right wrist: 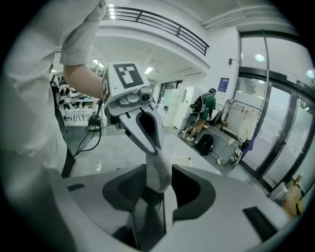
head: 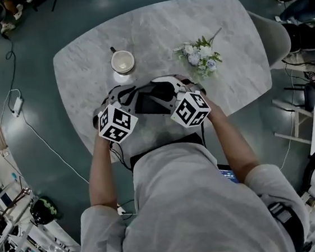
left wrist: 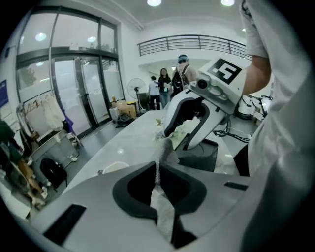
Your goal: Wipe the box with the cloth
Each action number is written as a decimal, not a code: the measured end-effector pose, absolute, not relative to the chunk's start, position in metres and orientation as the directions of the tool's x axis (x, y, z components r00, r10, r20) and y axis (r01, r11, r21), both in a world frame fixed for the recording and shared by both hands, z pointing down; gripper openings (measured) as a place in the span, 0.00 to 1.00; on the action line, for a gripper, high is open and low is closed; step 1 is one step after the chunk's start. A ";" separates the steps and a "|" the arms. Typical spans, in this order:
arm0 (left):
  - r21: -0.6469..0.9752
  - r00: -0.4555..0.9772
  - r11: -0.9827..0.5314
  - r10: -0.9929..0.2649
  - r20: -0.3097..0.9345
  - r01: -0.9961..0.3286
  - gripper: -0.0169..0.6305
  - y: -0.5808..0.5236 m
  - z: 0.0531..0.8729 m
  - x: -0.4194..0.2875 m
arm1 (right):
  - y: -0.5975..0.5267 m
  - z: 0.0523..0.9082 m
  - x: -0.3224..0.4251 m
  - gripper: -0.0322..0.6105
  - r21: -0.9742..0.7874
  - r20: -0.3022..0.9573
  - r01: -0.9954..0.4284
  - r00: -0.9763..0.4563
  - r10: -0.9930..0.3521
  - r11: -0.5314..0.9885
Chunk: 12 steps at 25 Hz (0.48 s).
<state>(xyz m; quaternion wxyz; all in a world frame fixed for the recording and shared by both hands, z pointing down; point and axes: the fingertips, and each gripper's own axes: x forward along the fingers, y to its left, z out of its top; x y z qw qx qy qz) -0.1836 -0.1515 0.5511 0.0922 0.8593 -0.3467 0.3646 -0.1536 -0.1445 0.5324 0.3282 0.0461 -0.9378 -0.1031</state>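
No words or numbers are legible. The marker cubes (head: 116, 123) bear only black-and-white square patterns. The blue sign (right wrist: 224, 84) beside the glass doors (right wrist: 275, 123) is too small to read.

The person (head: 184, 215) wears a pale grey short-sleeved shirt (head: 175, 182). The left gripper (left wrist: 158, 167) and right gripper (right wrist: 158, 183) are white with black-lined jaws. Each bears a black-and-white marker cube (head: 117, 123).

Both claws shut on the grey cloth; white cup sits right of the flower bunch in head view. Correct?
No. The head view shows the round white cup left of the small white-and-blue flower bunch. The rest stands: left claw and right claw are each shut on the thin grey cloth.
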 end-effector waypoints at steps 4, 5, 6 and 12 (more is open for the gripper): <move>0.009 0.414 -0.580 -0.569 0.711 -0.814 0.09 -0.161 0.573 -0.203 | -0.159 0.536 -0.134 0.29 0.172 0.582 -0.216 -0.765 -0.276 0.961; 0.064 0.417 -0.539 -0.564 0.713 -0.840 0.09 -0.163 0.580 -0.204 | -0.161 0.537 -0.129 0.28 0.150 0.577 -0.264 -0.760 -0.301 0.953; 0.119 0.422 -0.499 -0.554 0.718 -0.858 0.09 -0.164 0.587 -0.203 | -0.163 0.539 -0.124 0.26 0.124 0.573 -0.309 -0.754 -0.322 0.943; 0.238 0.394 -0.336 -0.537 0.746 -0.911 0.09 -0.176 0.623 -0.200 | -0.163 0.549 -0.102 0.23 -0.002 0.567 -0.469 -0.728 -0.386 0.883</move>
